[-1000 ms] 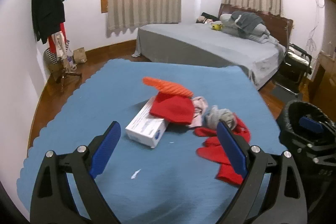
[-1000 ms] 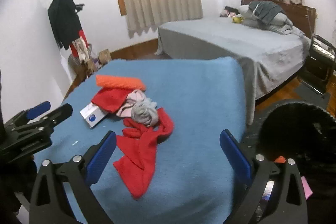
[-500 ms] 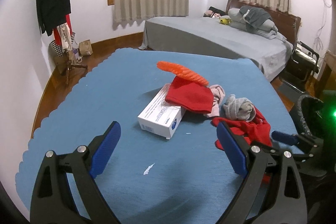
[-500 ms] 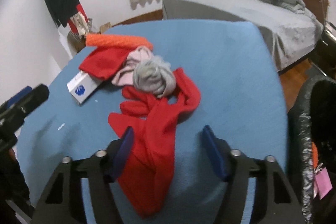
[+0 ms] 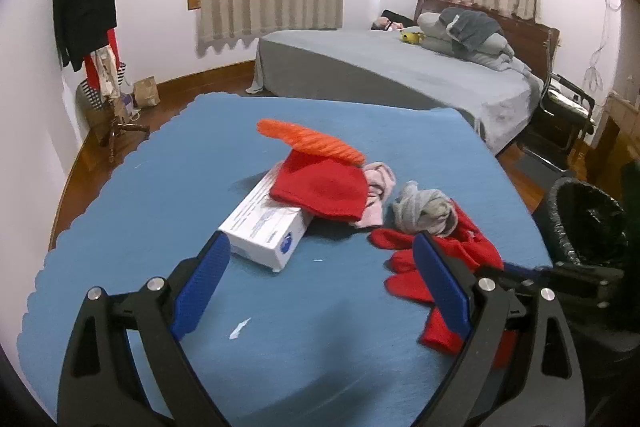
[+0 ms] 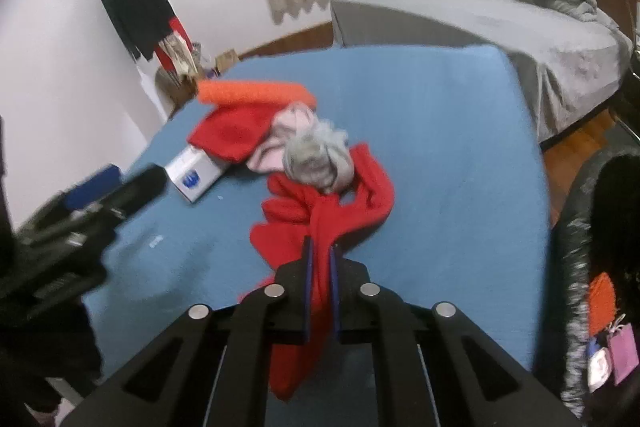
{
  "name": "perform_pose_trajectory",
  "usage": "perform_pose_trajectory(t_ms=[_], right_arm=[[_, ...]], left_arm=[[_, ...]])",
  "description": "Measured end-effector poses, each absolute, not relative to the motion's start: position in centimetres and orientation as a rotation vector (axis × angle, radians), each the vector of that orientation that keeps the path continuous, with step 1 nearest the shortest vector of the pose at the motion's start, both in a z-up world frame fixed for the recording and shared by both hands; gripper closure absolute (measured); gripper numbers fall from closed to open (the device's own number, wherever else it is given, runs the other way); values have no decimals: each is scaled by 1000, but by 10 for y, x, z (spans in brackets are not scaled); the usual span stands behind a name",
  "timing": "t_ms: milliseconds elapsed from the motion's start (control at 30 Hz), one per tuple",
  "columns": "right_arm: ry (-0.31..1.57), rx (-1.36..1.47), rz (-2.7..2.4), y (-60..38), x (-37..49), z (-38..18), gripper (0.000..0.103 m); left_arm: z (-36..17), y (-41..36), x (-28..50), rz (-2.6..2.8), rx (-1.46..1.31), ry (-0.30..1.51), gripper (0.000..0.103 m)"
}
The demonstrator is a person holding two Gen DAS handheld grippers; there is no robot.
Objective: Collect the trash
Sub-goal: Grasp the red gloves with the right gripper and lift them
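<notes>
— What's changed since a second ago?
— The right gripper (image 6: 320,259), wide apart then, has dropped and clenched on the red cloth (image 6: 332,211). The left gripper (image 5: 320,283) hasn't shifted; it hangs released above the table (image 5: 160,195).
— How does the cloth look?
— Crumpled, long, lying near the table's right edge, a grey bundle (image 6: 318,159) resting on its far end.
— Room to move?
— Bare blue surface beyond; the black-lined bin (image 5: 588,223) stands just off the right edge.
</notes>
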State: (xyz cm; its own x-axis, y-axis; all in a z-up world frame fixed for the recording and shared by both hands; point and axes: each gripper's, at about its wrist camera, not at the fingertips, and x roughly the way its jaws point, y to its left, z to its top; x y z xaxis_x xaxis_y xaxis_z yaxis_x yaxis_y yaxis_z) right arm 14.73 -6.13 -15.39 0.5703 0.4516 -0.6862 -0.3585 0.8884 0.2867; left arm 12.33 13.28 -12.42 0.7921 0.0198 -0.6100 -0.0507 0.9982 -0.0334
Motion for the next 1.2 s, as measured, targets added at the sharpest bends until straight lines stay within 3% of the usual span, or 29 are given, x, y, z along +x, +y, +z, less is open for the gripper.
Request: perform_pose_trajectory(t_ms=[200,433,667,767,833,867,900,967,1200], right_arm=[[792,138,449,-79,148,-132,96],[833,130,437,-77,156,-147,91],[892,111,430,-60,165,-169,55],[927,97,417,-56,168,-180,53],[918,80,423,-53,167,-181,61],[923,78,442,-52,167,-181,79],[934,81,469,-52,167,-182,90],[937,83,496,-51,164,-182,97],[867,155,532,-68,152,-153,97]], left_arm=[[-119,125,127,24,-47,642,13],[-119,125,129,36,-46,652,13],[-123,132,127,49,-52,658,13],[-124,134,126,51,-57,660,13],[-125,135,126,50,-57,661,13],[-125,135,126,50,-58,661,13],[-126,135,127,49,-60,663,13],[-128,136,127,45,-63,667,13],[-128,134,127,37,-58,662,13]])
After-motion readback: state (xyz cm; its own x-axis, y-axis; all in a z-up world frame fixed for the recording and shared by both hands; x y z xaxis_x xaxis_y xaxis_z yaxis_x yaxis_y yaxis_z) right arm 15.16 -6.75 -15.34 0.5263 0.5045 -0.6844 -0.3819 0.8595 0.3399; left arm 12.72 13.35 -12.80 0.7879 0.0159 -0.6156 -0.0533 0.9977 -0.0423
